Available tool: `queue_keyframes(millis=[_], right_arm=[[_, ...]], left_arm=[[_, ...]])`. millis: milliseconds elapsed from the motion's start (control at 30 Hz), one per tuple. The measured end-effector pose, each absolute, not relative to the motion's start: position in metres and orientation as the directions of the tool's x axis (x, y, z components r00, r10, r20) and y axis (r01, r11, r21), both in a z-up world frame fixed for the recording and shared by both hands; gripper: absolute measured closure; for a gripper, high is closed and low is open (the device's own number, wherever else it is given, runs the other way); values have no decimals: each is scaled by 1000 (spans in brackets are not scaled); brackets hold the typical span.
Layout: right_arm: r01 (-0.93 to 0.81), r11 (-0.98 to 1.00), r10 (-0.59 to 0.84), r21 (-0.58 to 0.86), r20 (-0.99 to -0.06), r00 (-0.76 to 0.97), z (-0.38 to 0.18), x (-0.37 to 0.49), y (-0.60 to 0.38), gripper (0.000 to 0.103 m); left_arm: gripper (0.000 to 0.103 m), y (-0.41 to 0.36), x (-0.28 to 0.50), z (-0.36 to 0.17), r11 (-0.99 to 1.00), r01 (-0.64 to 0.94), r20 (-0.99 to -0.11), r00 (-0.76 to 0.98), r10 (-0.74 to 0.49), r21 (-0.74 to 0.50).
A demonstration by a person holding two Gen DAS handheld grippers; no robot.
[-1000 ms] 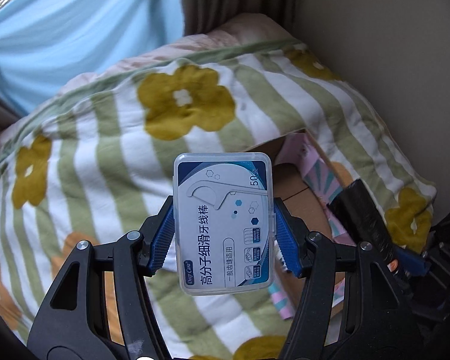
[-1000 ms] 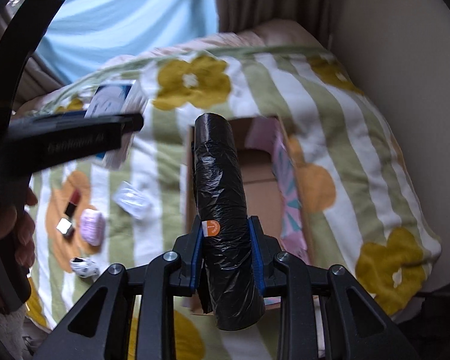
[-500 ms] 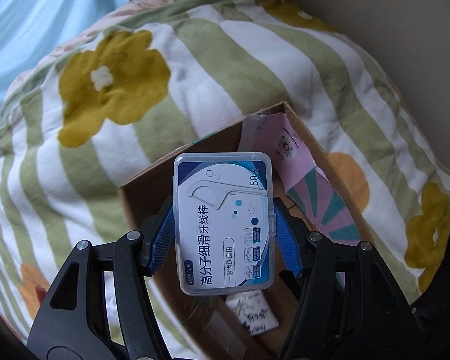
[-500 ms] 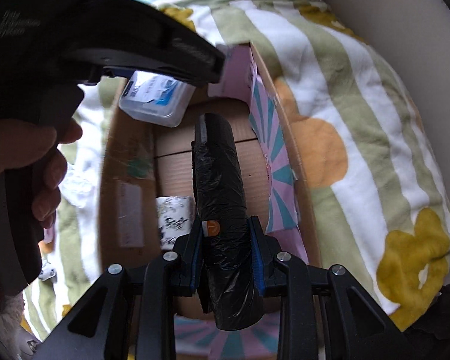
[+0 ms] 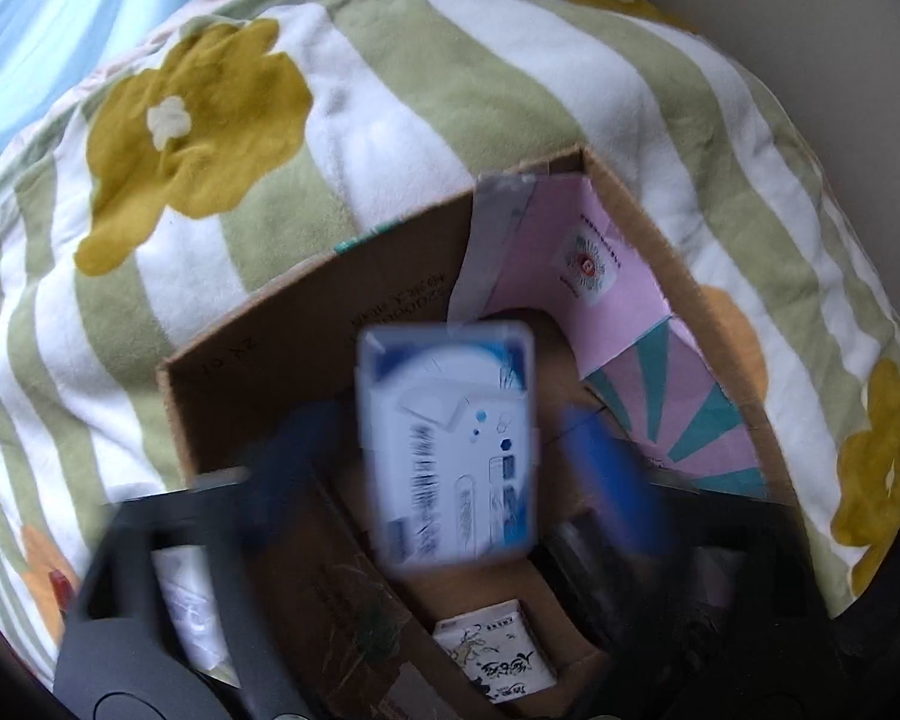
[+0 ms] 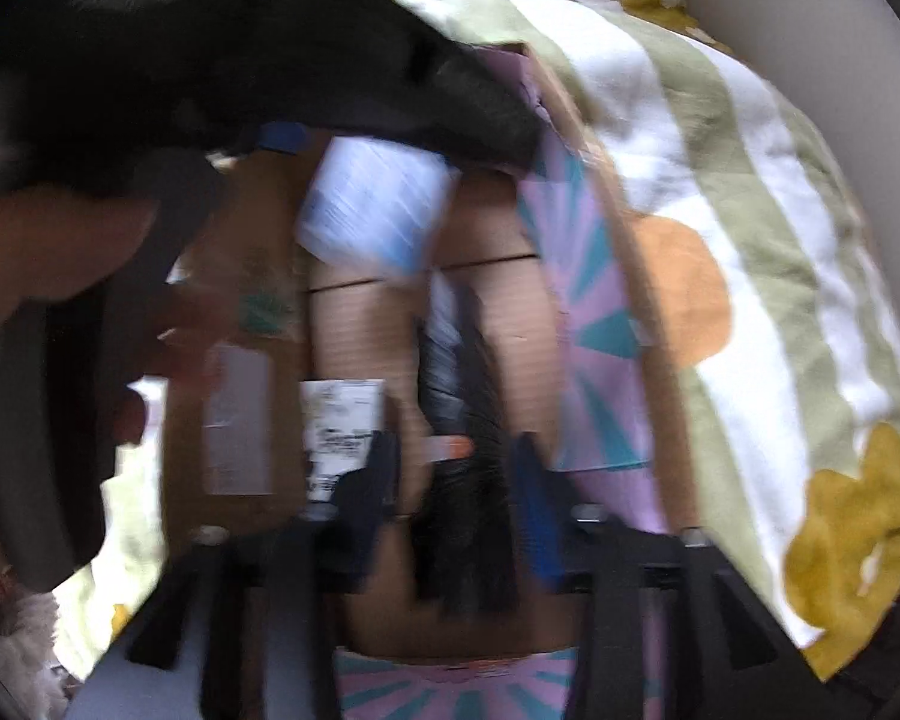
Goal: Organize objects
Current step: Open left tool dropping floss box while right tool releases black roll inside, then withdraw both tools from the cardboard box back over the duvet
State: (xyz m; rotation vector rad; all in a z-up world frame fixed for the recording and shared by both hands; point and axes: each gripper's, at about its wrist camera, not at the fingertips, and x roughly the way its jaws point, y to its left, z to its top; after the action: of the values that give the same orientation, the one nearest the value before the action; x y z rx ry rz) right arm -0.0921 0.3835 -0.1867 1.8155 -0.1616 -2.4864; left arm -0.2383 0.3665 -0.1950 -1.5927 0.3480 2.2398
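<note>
Both grippers point down into an open cardboard box [image 5: 306, 282] lying on a bed. In the left wrist view a white and blue floss-pick case [image 5: 450, 450] is blurred and loose between the spread blue pads [image 5: 612, 480] of my left gripper [image 5: 450, 468], whose jaws are opening and no longer touch it. In the right wrist view a black roll of bin bags [image 6: 462, 480] lies between the pads [image 6: 534, 510] of my right gripper [image 6: 456, 486], whose jaws are also opening, with gaps on both sides. There the floss-pick case [image 6: 378, 204] shows under the left gripper [image 6: 270, 60].
A small white packet with black print [image 5: 498, 654] lies on the box floor. One box wall carries a pink and teal flap [image 5: 660, 360]. A green-striped flowered blanket [image 5: 450, 60] surrounds the box, and a pale wall stands to the right. A hand [image 6: 60, 240] holds the left gripper.
Both grippers came down over and into the cardboard box. Their jaws then spread, letting go of the floss-pick case and the black roll, which now blur as they drop.
</note>
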Motion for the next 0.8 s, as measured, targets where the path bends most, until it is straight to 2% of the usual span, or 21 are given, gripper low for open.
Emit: queue_keyframes(millis=[67,167,600,800], right_arm=[[-3,-993,-109,116,-944,-312,-183,-89,375,0],[18,-998,-62,60,-940,-335,-180,-82,369,0],[-32,-998,-44,58,-940,-338,-177,-75,378,0],[-30,-998,-49,64,-934,-353,-156,-75,371,0]], left_arm=[[0,369,-237,-190,-892,-452,-939,-309,154,2],[0,371,-238,-186,-879,-475,-937,-324,130,43],[0,359,-229,-178,-889,-458,-941,-309,141,17],[0,344,-221,-151,-891,-454,-930,-333,158,11]])
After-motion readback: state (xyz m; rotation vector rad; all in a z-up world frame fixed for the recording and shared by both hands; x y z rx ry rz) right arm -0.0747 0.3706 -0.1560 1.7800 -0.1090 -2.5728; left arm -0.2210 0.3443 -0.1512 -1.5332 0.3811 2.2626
